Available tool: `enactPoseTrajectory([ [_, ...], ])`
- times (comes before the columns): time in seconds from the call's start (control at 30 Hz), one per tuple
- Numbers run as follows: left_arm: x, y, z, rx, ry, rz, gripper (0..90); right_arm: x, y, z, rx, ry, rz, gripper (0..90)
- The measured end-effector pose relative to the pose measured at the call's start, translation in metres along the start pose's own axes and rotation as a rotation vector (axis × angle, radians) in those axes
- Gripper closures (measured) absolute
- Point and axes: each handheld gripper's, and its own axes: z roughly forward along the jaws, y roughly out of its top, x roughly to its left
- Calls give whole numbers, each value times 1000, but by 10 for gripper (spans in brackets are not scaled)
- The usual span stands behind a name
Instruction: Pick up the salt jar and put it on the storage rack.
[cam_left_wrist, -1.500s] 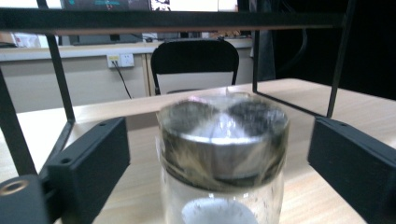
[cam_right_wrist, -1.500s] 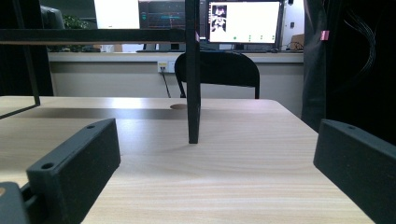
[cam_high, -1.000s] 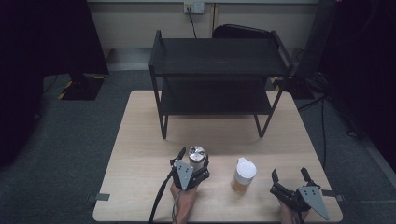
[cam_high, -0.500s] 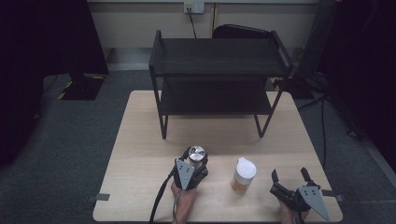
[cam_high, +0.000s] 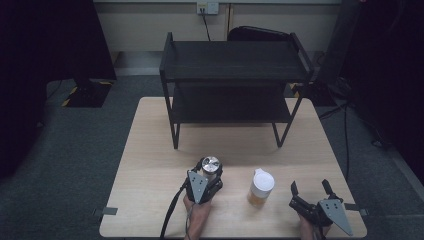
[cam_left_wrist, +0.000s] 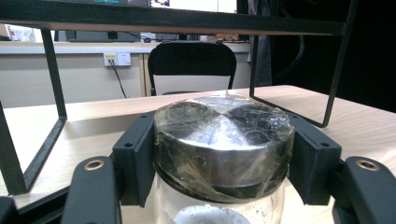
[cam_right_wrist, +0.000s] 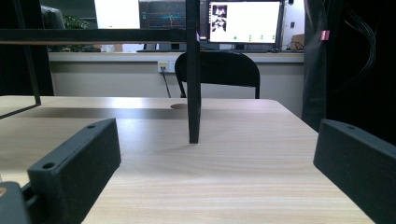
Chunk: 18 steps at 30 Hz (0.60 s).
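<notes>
My left gripper (cam_high: 209, 172) is clamped on the jar (cam_high: 210, 165), pads pressed against both sides of its silver lid just under the rim; in the left gripper view the lid (cam_left_wrist: 223, 140) sits square between the black pads (cam_left_wrist: 135, 163), clear glass body below. The jaws have just been closing: a second ago they stood wider around the jar, now they pinch it. The hand itself hasn't shifted.

The jar stands upright on the tabletop (cam_high: 150, 165), near the front edge, at about 6 o'clock from the black shelf rack (cam_high: 232, 75). Bare wood runs between jar and rack, and more lies open to 9 o'clock out to the tabletop's left edge.

At 3 o'clock from the jar, near but not touching, stands a white-lidded cup (cam_high: 261, 187) with amber contents. It sits in the same spot as before.

My right gripper (cam_high: 311, 192) rests further out at 3 o'clock, by the tabletop's front right corner, jaws wide apart and holding nothing. It's unchanged from the earlier frame. In the right gripper view its two pads (cam_right_wrist: 77, 163) frame bare wood, with one rack leg (cam_right_wrist: 193, 74) planted ahead at 12 o'clock and the tabletop's right edge close at 3 o'clock.
</notes>
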Motion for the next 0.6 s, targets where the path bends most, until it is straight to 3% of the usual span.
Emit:
enactPoseTrajectory([
  [0.33, 0, 3, -6, -6, -7, -15, 351, 0, 0, 0, 0, 0, 0, 0],
  [0.6, 7, 8, -9, 4, -38, -28, 351, 0, 0, 0, 0, 0, 0, 0],
])
